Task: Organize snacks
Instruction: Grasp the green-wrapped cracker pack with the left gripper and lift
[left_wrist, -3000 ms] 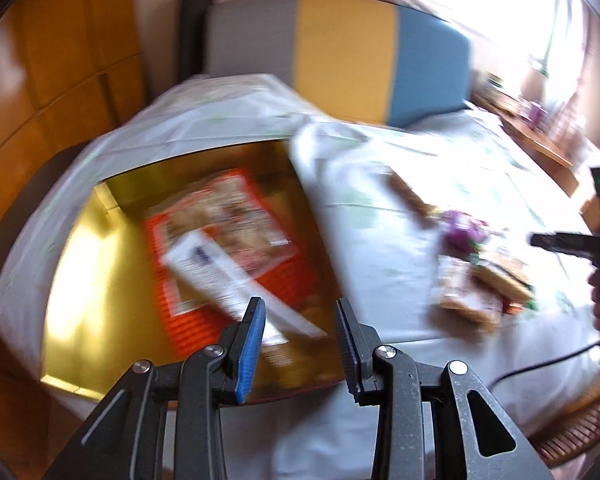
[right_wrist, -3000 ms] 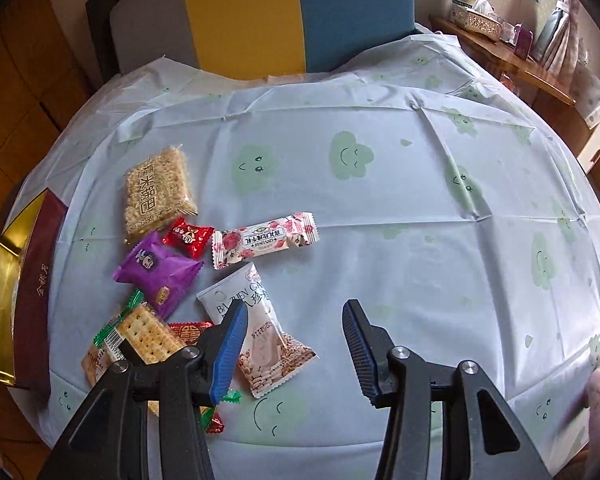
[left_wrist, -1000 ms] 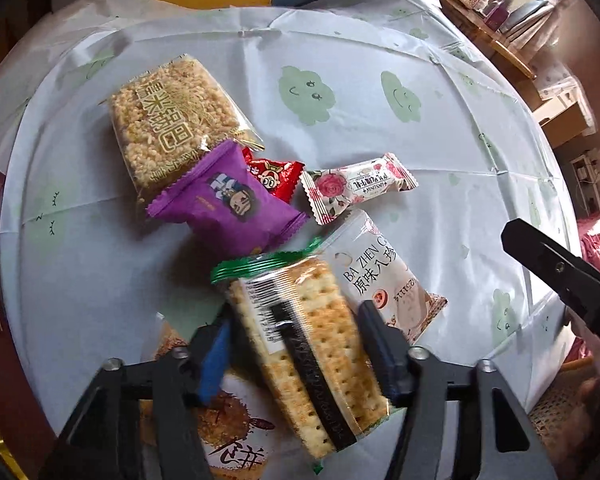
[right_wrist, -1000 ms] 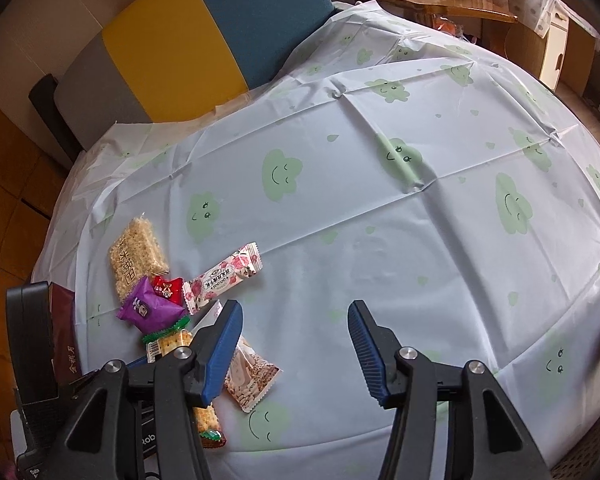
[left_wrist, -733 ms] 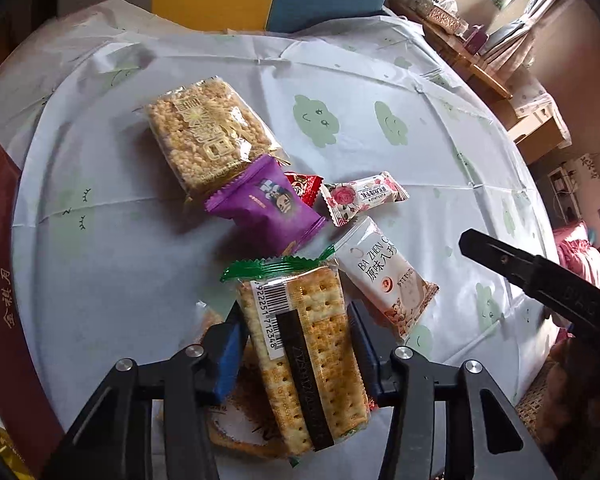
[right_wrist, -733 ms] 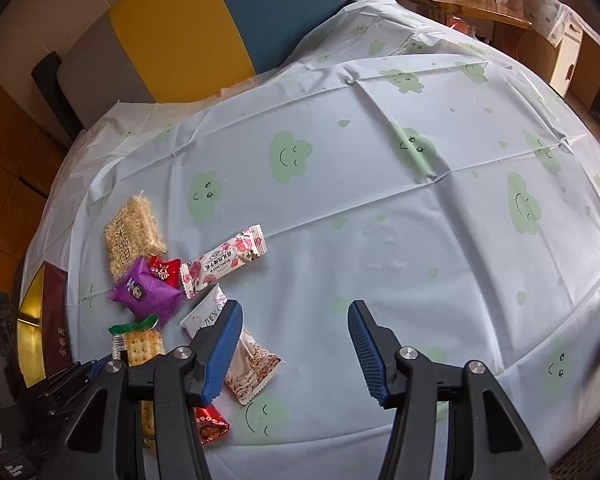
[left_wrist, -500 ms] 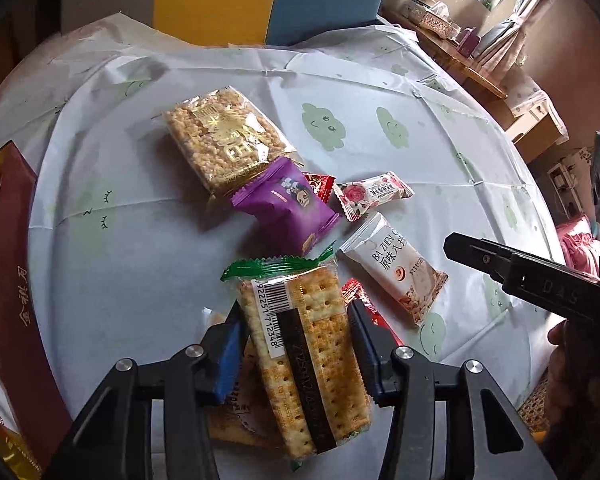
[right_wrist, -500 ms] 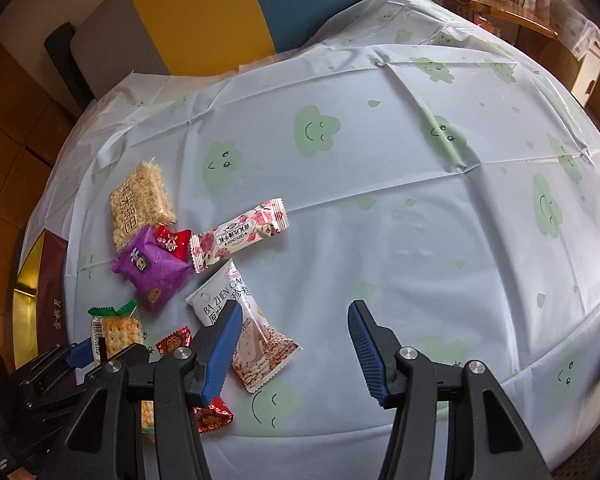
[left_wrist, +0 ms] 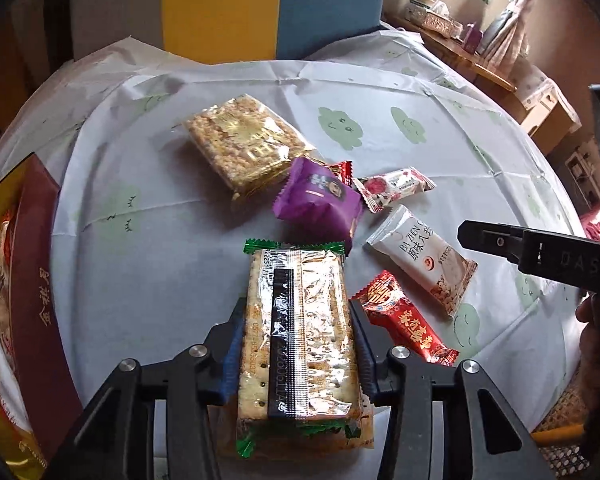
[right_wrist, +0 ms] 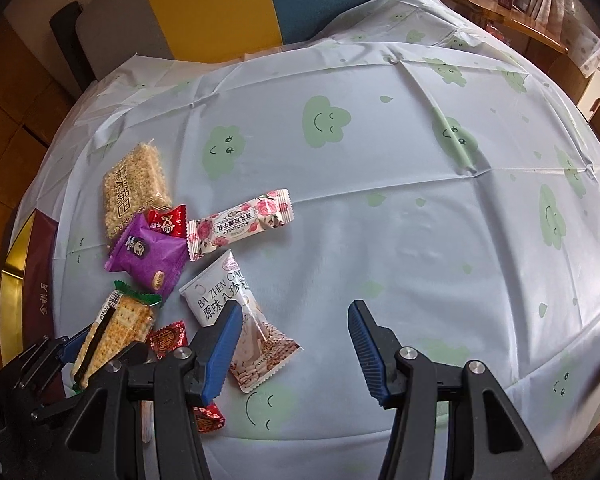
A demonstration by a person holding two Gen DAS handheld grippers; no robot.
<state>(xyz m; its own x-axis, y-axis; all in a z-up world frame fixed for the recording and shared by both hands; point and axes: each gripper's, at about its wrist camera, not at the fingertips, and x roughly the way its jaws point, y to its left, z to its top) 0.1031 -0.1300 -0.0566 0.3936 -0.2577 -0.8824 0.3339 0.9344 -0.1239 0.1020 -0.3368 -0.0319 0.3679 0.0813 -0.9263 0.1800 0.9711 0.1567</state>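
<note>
Your left gripper point(left_wrist: 298, 344) had just been closing and pinched the cracker packet point(left_wrist: 300, 332) by both long edges, above the tablecloth point(right_wrist: 380, 240) near the gold box point(left_wrist: 4, 280). Your right gripper point(right_wrist: 296, 340) stood spread and empty beside the white snack pouch point(right_wrist: 240, 320).

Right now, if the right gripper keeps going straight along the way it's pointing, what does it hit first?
Most likely bare tablecloth. The right gripper has open jaws with nothing between them. The white snack packet lies under the left jaw, so that could touch first; depth is hard to judge here.
</note>
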